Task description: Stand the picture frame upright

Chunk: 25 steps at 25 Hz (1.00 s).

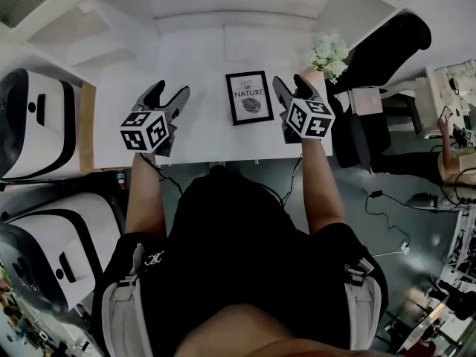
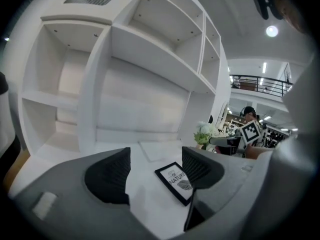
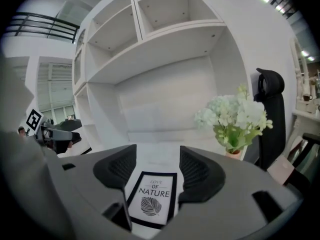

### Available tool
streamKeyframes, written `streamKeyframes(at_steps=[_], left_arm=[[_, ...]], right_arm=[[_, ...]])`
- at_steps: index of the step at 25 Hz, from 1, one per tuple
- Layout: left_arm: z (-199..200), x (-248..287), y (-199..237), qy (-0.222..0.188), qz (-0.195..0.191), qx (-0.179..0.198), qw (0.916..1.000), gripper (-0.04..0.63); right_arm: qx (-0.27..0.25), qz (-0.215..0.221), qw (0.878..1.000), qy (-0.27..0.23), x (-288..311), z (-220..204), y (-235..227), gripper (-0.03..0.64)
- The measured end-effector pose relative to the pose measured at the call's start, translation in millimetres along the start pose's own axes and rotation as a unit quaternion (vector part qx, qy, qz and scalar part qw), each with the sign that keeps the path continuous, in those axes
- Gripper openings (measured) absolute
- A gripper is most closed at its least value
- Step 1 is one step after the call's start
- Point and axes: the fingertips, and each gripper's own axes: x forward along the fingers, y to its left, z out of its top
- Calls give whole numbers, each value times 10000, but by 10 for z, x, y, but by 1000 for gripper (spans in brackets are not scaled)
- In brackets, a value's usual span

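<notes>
A black-rimmed picture frame (image 1: 249,97) with a leaf print and the words "of nature" lies flat on the white desk (image 1: 201,136). My left gripper (image 1: 169,92) hovers to its left, open and empty. My right gripper (image 1: 291,82) hovers just right of the frame, also open with nothing in it. In the right gripper view the frame (image 3: 151,199) shows on the desk below the gap of the right gripper (image 3: 157,170), untouched. In the left gripper view the frame (image 2: 176,180) lies ahead and to the right, partly behind the right finger of the left gripper (image 2: 155,173).
A small pot of white flowers (image 1: 328,53) stands at the desk's back right, close to my right gripper. A black chair (image 1: 387,47) is beyond it. White open shelves (image 2: 125,59) rise behind the desk. Large white cases (image 1: 33,125) sit on the floor at left.
</notes>
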Motion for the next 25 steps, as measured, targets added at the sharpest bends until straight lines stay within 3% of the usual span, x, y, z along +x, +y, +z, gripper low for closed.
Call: streamKeyframes(at_steps=[6, 13, 25], left_arm=[[-402, 85, 305, 537, -85, -402, 9977, 319], [-808, 168, 588, 875, -145, -1191, 9889, 319], [-1109, 333, 701, 1186, -331, -1584, 9797, 319]], right_arm=[[104, 125, 9967, 793, 298, -453, -109, 253], [199, 92, 9807, 1942, 608, -1002, -268, 222], [81, -62, 9501, 3118, 969, -1707, -437, 198]])
